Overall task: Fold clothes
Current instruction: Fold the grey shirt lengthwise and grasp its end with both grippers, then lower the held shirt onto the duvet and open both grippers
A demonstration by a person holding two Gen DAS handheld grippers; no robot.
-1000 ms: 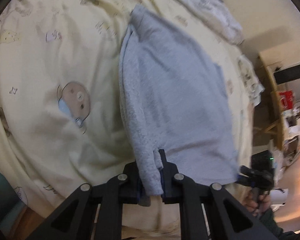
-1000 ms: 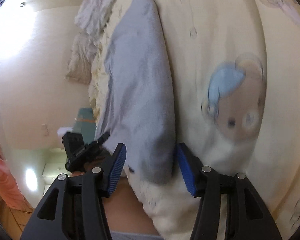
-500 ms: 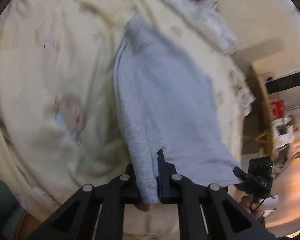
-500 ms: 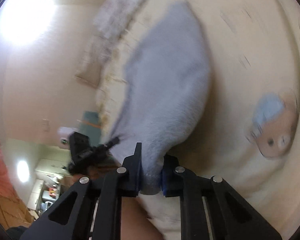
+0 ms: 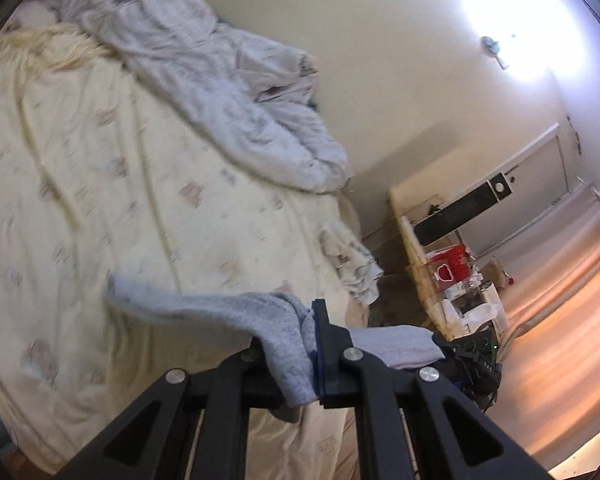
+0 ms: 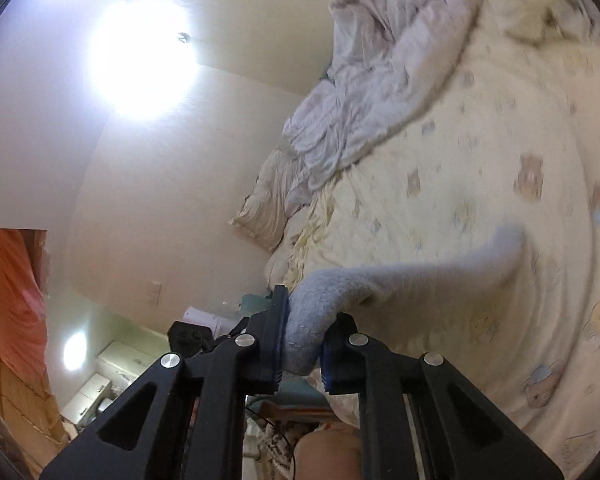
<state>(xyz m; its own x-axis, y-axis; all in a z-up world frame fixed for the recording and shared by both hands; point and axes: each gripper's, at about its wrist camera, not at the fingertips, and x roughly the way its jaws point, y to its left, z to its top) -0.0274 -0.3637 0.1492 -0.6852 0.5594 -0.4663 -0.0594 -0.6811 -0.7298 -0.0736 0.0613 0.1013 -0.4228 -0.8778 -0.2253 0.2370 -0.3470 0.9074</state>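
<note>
A light blue-grey fleece garment (image 5: 228, 308) is lifted off the cream bedspread (image 5: 80, 208). My left gripper (image 5: 296, 360) is shut on one corner of it, the cloth bunched between the black fingers. In the right wrist view the same garment (image 6: 420, 280) stretches away to the right above the bed, and my right gripper (image 6: 302, 350) is shut on its other corner, cloth pinched between the blue pads. The right gripper (image 5: 472, 356) shows at the far end of the stretched edge in the left wrist view. The garment's far end hangs blurred.
A crumpled pale grey duvet (image 5: 236, 92) lies along the wall side of the bed. A pillow (image 6: 268, 208) leans at the bed's edge. A low shelf with a red box (image 5: 448, 268) stands beside the bed, and an orange curtain (image 6: 12, 300) hangs at left.
The right gripper's jaws closed on the garment's corner. Both grippers rose and tilted up, lifting the garment off the bedspread where it had lain flat.
</note>
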